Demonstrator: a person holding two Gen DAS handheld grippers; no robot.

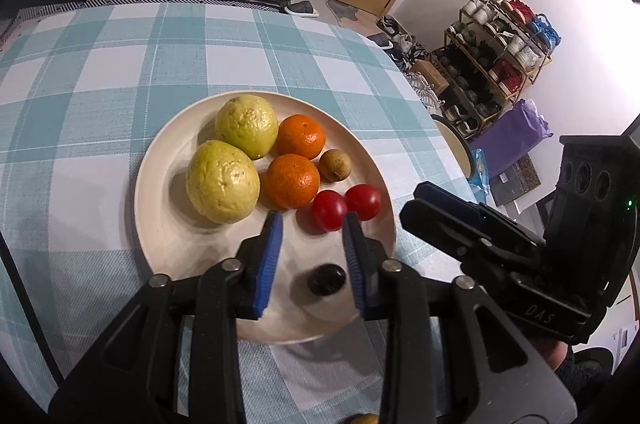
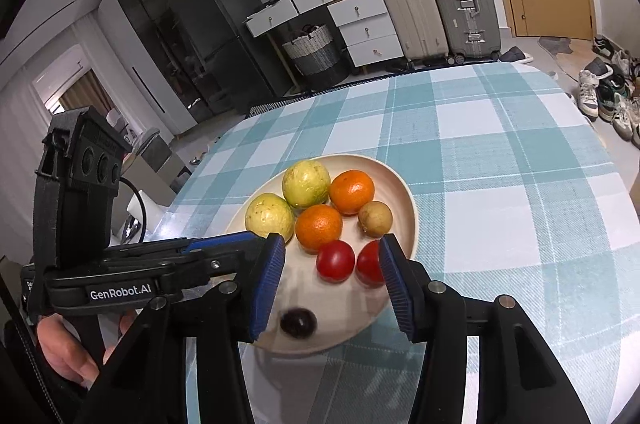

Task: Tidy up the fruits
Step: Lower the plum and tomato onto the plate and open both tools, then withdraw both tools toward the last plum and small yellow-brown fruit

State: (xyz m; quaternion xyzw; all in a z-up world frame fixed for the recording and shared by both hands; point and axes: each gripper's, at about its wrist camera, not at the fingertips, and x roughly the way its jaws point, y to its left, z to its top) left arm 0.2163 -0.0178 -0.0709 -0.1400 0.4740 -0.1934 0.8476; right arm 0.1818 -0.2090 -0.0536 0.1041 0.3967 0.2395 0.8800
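Observation:
A cream plate (image 1: 168, 159) (image 2: 408, 191) on the checked tablecloth holds two yellow-green guavas (image 1: 222, 181) (image 2: 270, 216), two oranges (image 1: 293, 180) (image 2: 319, 227), a small brown fruit (image 1: 335, 165) (image 2: 375, 218), two red tomatoes (image 1: 329, 210) (image 2: 335, 260) and a dark grape (image 1: 326, 279) (image 2: 298, 322). My left gripper (image 1: 312, 224) is open and empty above the plate's near side, the grape between its fingers. My right gripper (image 2: 332, 252) is open and empty above the plate; in the left wrist view (image 1: 424, 203) it sits right of the plate, its opening unclear there.
The table (image 1: 100, 63) (image 2: 500, 143) has a blue-white checked cloth. Suitcases (image 2: 460, 3), white drawers (image 2: 360, 23) and a basket (image 2: 316, 55) stand behind it. A shoe rack (image 1: 492, 63) and a purple bag (image 1: 516, 135) stand to the right, below the table edge.

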